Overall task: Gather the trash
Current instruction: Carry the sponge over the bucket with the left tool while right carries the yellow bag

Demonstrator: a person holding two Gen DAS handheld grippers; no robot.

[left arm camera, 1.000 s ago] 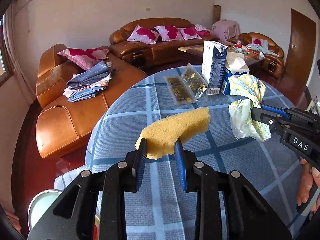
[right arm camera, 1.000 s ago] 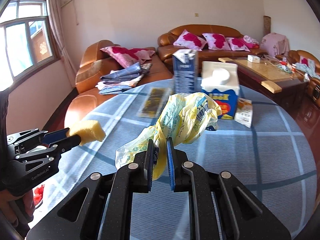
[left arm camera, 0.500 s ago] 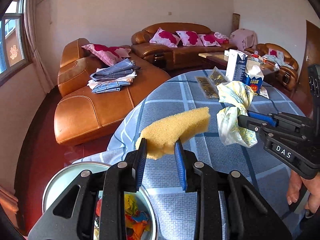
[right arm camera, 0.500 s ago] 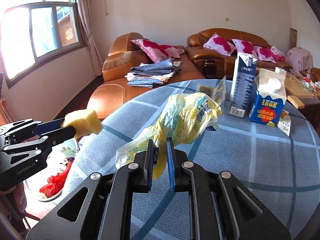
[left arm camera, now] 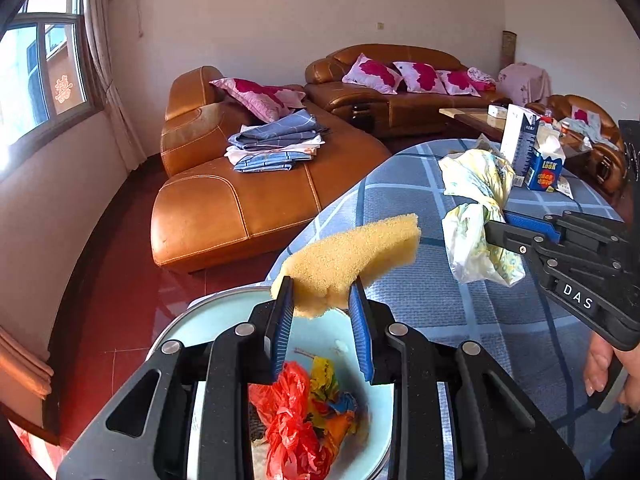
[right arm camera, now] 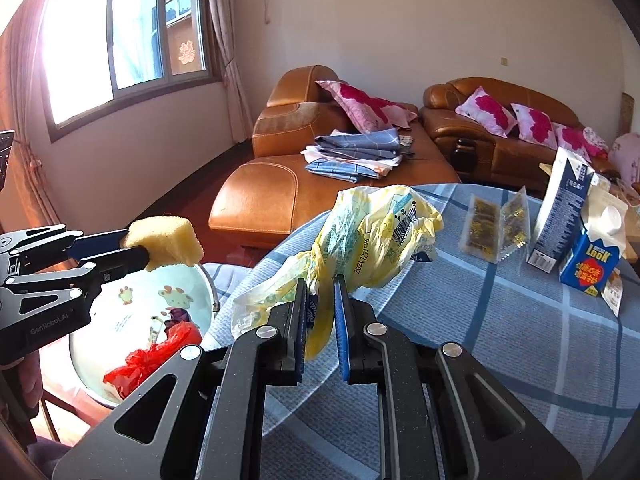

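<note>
The left tool (left arm camera: pixel 322 300) pinches a yellow sponge (left arm camera: pixel 352 260) above the trash bin (left arm camera: pixel 192 324); the right tool (right arm camera: pixel 320 300) clamps a crumpled yellow plastic bag (right arm camera: pixel 368 236) over the surface (right arm camera: pixel 520 340).

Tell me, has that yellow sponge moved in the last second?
Yes. The sponge, pinched in the left gripper, was carried off the checked table toward the trash bin, and hangs above its rim.

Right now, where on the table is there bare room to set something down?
The blue checked tablecloth is bare from the near edge up to the cartons. It is crowded at the far right: snack packets, tall carton, blue milk carton.
</note>
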